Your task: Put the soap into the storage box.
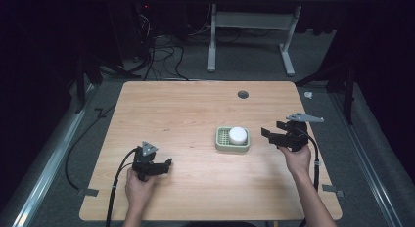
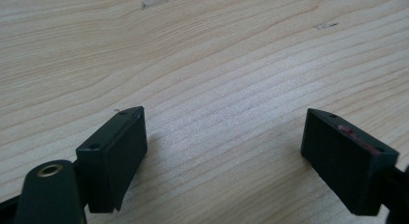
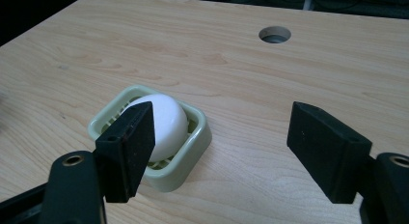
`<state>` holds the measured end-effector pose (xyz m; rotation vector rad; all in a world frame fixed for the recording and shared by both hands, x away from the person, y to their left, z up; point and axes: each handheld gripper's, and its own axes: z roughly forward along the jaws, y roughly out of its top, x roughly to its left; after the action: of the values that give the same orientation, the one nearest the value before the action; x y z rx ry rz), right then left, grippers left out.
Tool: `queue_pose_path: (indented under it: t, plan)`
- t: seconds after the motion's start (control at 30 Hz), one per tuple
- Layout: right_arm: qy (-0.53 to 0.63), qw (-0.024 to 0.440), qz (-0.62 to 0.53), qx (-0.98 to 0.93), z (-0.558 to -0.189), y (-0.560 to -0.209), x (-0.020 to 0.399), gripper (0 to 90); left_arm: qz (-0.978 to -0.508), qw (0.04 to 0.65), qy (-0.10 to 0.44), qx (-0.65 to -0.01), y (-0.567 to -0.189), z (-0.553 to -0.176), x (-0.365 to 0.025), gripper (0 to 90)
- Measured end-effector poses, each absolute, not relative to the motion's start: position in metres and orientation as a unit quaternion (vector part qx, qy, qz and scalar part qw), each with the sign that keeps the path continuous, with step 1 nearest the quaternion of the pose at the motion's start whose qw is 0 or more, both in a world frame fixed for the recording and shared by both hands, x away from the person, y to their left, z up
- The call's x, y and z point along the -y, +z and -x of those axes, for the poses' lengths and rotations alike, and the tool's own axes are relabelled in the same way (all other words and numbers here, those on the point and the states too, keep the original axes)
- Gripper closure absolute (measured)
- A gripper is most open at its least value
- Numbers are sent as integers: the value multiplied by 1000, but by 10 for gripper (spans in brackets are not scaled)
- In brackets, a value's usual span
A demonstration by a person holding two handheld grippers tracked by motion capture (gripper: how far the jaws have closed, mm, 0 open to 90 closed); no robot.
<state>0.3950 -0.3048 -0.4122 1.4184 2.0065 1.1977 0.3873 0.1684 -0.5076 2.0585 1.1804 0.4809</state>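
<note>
A round white soap bar (image 1: 238, 134) (image 3: 163, 122) lies in a pale green slatted dish (image 1: 221, 144) (image 3: 193, 159) on the wooden table, right of centre. My right gripper (image 1: 267, 135) (image 3: 219, 151) hovers just to the right of the dish, open and empty, its jaws pointing toward the soap. My left gripper (image 1: 169, 163) (image 2: 224, 156) sits low over bare wood at the front left, open with nothing between its jaws.
The wooden table (image 1: 186, 109) has a round cable hole (image 1: 242, 94) (image 3: 275, 35) near its far edge. Beyond the table are a dark floor, loose cables (image 1: 156, 56) and a white desk frame (image 1: 254, 36).
</note>
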Motion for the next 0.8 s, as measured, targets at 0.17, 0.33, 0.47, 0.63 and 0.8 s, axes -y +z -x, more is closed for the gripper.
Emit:
queue_pose_path:
  t: [0.17,0.33,0.47,0.63,0.8]
  plan:
    - [431,204,-511,-715,-391,-413,309,259,-796,352,186,-456,-508,-387,-168,169]
    - [433,208,-514,-711,-387,-413,315,259,-796,352,186,-456,-508,-387,-168,169]
    - [437,211,-515,-707,-383,-412,320,259,-796,352,186,-456,-508,-387,-168,169]
    - [441,212,-518,-702,-377,-412,324,258,-796,352,186,-456,-508,-387,-168,169]
    - [446,215,-519,-697,-372,-412,329,258,-796,351,187,-456,-508,-387,-168,169]
